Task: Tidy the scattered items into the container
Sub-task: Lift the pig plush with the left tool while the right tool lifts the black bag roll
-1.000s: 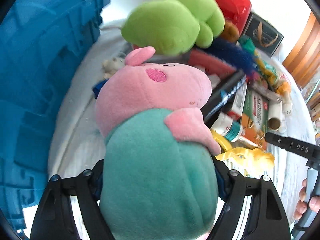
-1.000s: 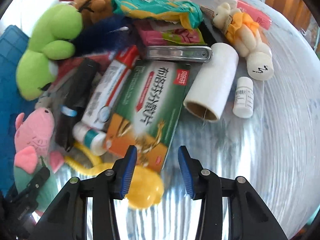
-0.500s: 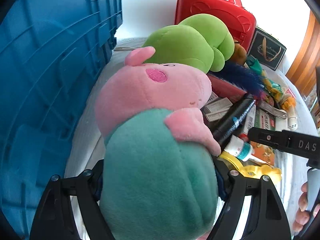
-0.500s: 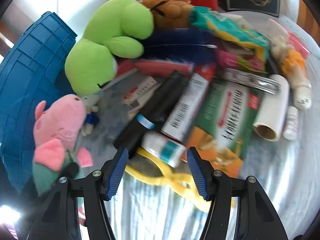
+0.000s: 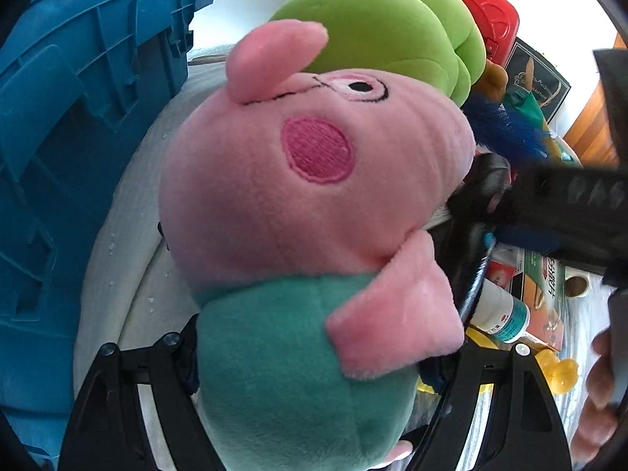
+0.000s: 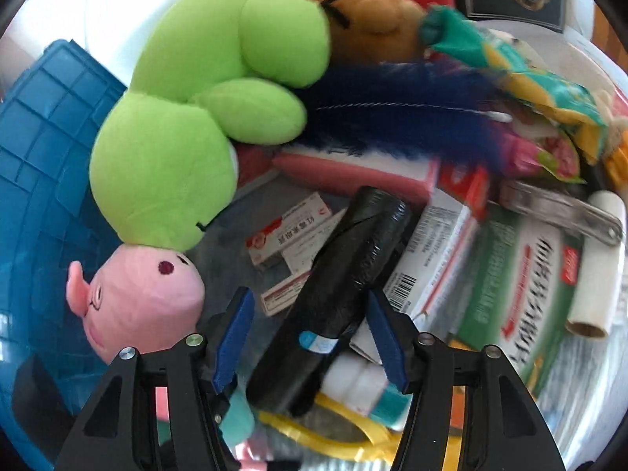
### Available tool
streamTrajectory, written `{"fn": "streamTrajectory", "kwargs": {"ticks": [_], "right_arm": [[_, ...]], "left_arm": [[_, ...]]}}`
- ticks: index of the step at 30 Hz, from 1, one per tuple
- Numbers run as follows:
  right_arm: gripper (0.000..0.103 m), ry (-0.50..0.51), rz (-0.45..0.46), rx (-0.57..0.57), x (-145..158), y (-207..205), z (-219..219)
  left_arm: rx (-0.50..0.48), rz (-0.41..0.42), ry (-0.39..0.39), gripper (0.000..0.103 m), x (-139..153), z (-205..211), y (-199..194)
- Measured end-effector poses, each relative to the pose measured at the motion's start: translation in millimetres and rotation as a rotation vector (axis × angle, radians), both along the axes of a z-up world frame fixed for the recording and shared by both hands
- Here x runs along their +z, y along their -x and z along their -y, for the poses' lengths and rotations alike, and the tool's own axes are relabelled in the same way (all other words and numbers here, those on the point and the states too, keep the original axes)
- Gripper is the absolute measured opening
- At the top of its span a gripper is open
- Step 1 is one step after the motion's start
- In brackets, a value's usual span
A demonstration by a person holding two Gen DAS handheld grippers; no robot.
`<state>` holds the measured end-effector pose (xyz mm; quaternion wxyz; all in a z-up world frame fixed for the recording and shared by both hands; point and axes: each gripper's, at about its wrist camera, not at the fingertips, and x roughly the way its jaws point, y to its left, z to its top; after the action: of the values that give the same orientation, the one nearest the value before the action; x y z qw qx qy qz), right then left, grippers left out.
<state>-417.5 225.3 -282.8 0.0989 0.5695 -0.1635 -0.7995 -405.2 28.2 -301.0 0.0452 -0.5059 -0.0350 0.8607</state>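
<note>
Barely started, by the look of it: nearly everything is out on the table (image 6: 581, 404), and neither view shows inside the blue crate (image 5: 78, 125).

Your left gripper (image 5: 314, 353) is clamped wide on the pig plush (image 5: 298, 204) by its green body, held just beside the crate's outer wall, not over it.

Your right gripper (image 6: 310, 329) is closing with the black roll (image 6: 337, 282) between its blue pads (image 6: 382, 333); gap on both sides, so no grip yet.

Left to do: green plush (image 6: 188, 110), brown plush (image 6: 373, 19), blue feather (image 6: 412, 110), green box (image 6: 518, 294), small medicine boxes (image 6: 290, 235), cardboard tube (image 6: 600, 263), yellow strap (image 6: 353, 428), snack packets (image 6: 541, 90), red case (image 5: 482, 4).

Obstructions: the roll lies across other items, with cartons crowding its right side, so the pad there may catch on them. The pig sits close on the other side.
</note>
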Motion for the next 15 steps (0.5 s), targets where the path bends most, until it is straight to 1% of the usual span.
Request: {"fn": "streamTrajectory", "kwargs": {"ticks": [1,2,4,6,9,12,13,15], "right_arm": [[0.039,0.034,0.05,0.014,-7.6,-3.6,1.8],[0.037,0.065,0.079,0.026,-13.4,-9.6,2.7],[0.039,0.057,0.066,0.041,-16.0,-21.3,4.1],[0.041,0.033,0.052,0.03,-15.7,-23.0,1.5],[0.052,-0.015,0.063,0.035,-18.4,-22.5,-0.3],[0.052,-0.005,0.078,0.034,-25.4,-30.8,-7.0],[0.05,-0.003,0.078,0.04,-25.3,-34.5,-8.7],[0.045,-0.026,0.043,0.064,-17.2,-46.9,-10.0]], "left_arm": [[0.0,0.002,-0.011,0.08,1.0,1.5,-1.7],[0.001,0.005,-0.023,0.08,1.7,3.0,-3.6],[0.004,0.006,-0.023,0.08,1.0,3.5,-6.2],[0.0,0.005,-0.013,0.08,1.1,1.3,-6.3],[0.0,0.005,-0.004,0.08,1.0,-1.0,-6.5],[0.005,0.008,-0.004,0.08,1.8,-1.7,-7.9],[0.003,0.004,0.0,0.078,3.3,-2.8,-9.6],[-0.003,-0.005,-0.001,0.077,8.9,-4.9,-15.2]]}}
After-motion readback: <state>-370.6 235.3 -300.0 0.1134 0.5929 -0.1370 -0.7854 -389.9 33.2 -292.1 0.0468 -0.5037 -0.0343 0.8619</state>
